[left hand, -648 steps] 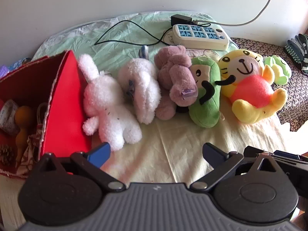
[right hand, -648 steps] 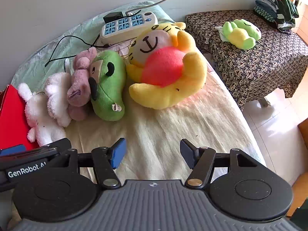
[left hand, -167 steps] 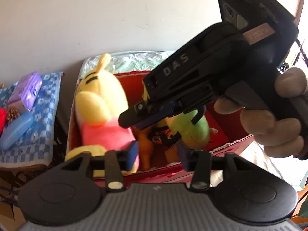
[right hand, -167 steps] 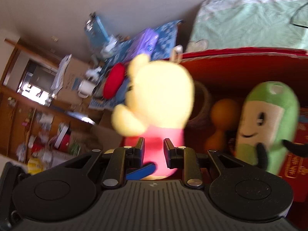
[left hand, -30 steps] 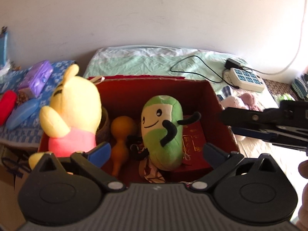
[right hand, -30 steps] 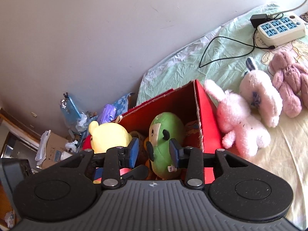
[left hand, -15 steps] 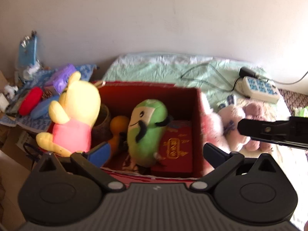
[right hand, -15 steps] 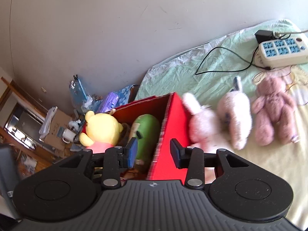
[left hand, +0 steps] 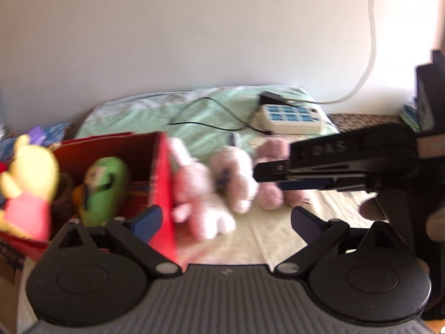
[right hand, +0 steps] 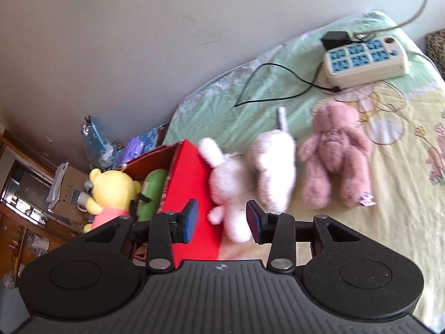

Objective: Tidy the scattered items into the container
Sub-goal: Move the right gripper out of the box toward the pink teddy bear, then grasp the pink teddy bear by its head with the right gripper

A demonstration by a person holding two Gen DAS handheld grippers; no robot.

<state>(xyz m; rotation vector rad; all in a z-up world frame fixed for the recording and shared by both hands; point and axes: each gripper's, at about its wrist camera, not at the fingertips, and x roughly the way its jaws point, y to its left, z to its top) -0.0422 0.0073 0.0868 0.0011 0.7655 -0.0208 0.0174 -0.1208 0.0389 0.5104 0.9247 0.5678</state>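
Observation:
A red box (right hand: 192,183) stands at the bed's left end. It holds a yellow bear (right hand: 111,189) and a green plush (right hand: 151,192). Beside its right wall lie a white bunny (right hand: 228,183), a white plush (right hand: 274,167) and a mauve bear (right hand: 336,156). My right gripper (right hand: 222,221) hovers above the box wall and the bunny, its jaws partly apart and nothing gripped. My left gripper (left hand: 225,221) is wide open and empty, over the bed in front of the bunny (left hand: 194,194). The right tool (left hand: 333,164) crosses the left wrist view from the right.
A cream power strip (right hand: 364,58) with a black cable (right hand: 267,83) lies on the green sheet near the wall. Left of the bed is a side table with a blue cloth (right hand: 147,136) and clutter. A patterned table (left hand: 361,117) stands at the right.
Both views have swung right, from the inside of the red box toward the plush toys on the bed. The right jaws stand slightly wider. The left gripper stays open.

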